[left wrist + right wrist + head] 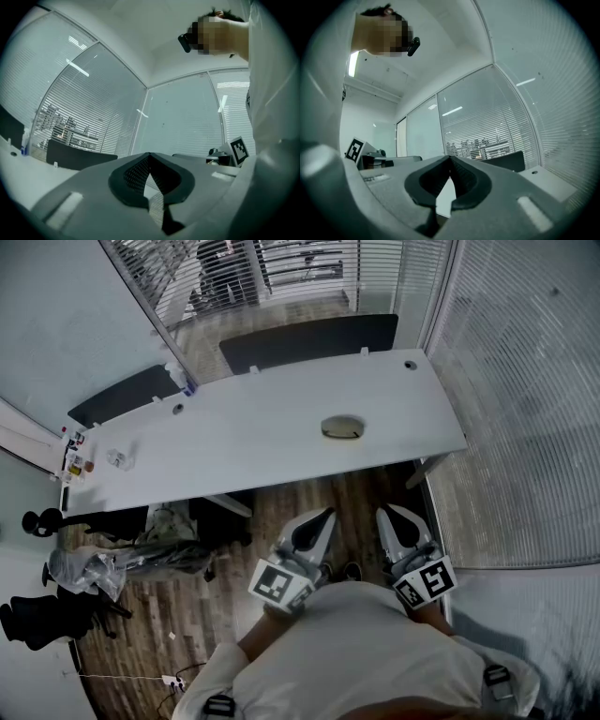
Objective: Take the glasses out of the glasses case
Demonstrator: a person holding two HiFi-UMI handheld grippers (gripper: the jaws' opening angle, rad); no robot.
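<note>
While the person held both tools low and side by side against a pale shirt (366, 652), the left tool (325, 515) had its jaws fully together with nothing between them, and the right tool (384, 512) was likewise closed and empty. Each carried its marker cube (281, 583) nearest the body. Both pointed roughly level toward the desk (244, 437), short of its near edge and above the wooden floor (187, 615). The glasses case (342, 427), a closed oval, lay alone on the right half of the desk, well apart from either tool and untouched. At the desk's far left end stood a cluster of small items (75, 463) and a small clear object (118, 458). Dark partition panels (309, 341) rose along the far edge, with slatted blinds (525, 381) on the walls around. A black chair (42, 521) stood on the floor to the left.
</note>
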